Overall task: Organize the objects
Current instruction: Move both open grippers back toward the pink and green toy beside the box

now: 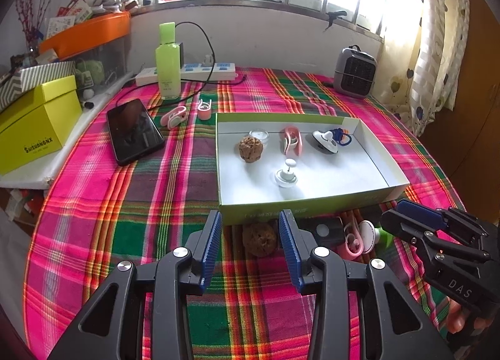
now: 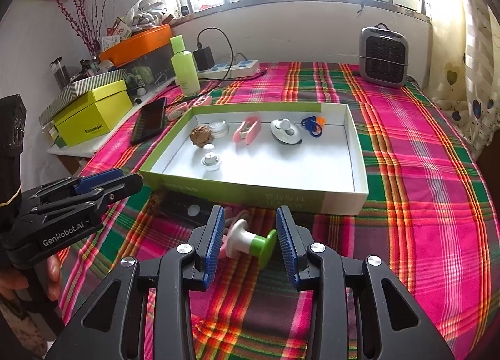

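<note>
A shallow green-sided box (image 1: 300, 204) (image 2: 250, 196) with a white floor sits on the plaid cloth. It holds a brown walnut-like ball (image 1: 251, 149), a small clear jar (image 1: 259, 135), a pink clip (image 1: 292, 140), white knobs (image 1: 286, 174) and a blue ring (image 1: 342, 136). My left gripper (image 1: 250, 235) is open, its fingers either side of a second brown ball (image 1: 259, 239) in front of the box. My right gripper (image 2: 250, 235) is open around a white-and-green knob (image 2: 253, 243) lying on the cloth. A black block (image 1: 326, 230) and pink clips (image 1: 353, 244) lie between them.
A phone (image 1: 134, 132), pink clips (image 1: 175, 116), a green bottle (image 1: 168, 60) and a power strip (image 1: 200, 71) lie left and behind the box. A grey heater (image 1: 354, 72) stands back right. Yellow and orange boxes (image 1: 34, 129) crowd the left shelf.
</note>
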`<state>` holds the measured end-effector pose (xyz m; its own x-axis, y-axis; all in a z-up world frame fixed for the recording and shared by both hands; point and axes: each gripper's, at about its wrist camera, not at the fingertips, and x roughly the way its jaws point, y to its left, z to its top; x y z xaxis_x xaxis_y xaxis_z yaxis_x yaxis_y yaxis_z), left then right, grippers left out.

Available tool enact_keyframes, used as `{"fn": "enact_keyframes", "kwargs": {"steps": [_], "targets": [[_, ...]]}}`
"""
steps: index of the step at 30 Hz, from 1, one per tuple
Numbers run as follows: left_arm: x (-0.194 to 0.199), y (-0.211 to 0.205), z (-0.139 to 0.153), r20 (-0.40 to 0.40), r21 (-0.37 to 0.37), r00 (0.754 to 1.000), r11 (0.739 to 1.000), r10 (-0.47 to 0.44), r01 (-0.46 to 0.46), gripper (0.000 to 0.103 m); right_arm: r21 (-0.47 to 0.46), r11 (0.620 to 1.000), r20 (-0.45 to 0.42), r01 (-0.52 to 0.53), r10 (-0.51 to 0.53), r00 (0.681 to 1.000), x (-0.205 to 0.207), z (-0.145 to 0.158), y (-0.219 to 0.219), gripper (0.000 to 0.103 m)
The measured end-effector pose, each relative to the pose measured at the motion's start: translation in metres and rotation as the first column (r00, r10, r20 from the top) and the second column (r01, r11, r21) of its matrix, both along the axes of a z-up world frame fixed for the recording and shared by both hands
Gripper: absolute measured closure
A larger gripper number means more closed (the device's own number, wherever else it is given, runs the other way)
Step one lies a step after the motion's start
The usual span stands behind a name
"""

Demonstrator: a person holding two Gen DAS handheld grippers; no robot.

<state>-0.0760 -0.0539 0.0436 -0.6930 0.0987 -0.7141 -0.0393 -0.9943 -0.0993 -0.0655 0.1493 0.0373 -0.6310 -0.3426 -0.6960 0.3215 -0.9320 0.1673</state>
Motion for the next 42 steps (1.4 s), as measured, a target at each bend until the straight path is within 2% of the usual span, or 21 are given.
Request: {"fn": "enact_keyframes", "kwargs": {"steps": [16, 29, 42], "targets": [[-0.002, -0.011, -0.031, 0.082, 0.071, 0.997, 0.997, -0.005, -0.001, 0.061, 0.018, 1.0, 0.037, 0.012, -0.012, 0.999, 0.0, -0.015, 0.013, 0.067], [-0.007, -0.006, -0.036, 0.1, 0.071, 0.995, 0.997, -0.025, 0.018, 0.061, 0.026, 0.999, 0.068, -0.038, 0.036, 0.997, -0.003, -0.024, 0.009, 0.067], [-0.011, -0.003, -0.038, 0.104, 0.061, 0.994, 0.998, -0.023, 0.017, 0.056, 0.06, 0.998, 0.075, -0.009, 0.004, 0.997, -0.01, -0.03, 0.011, 0.067]]}}
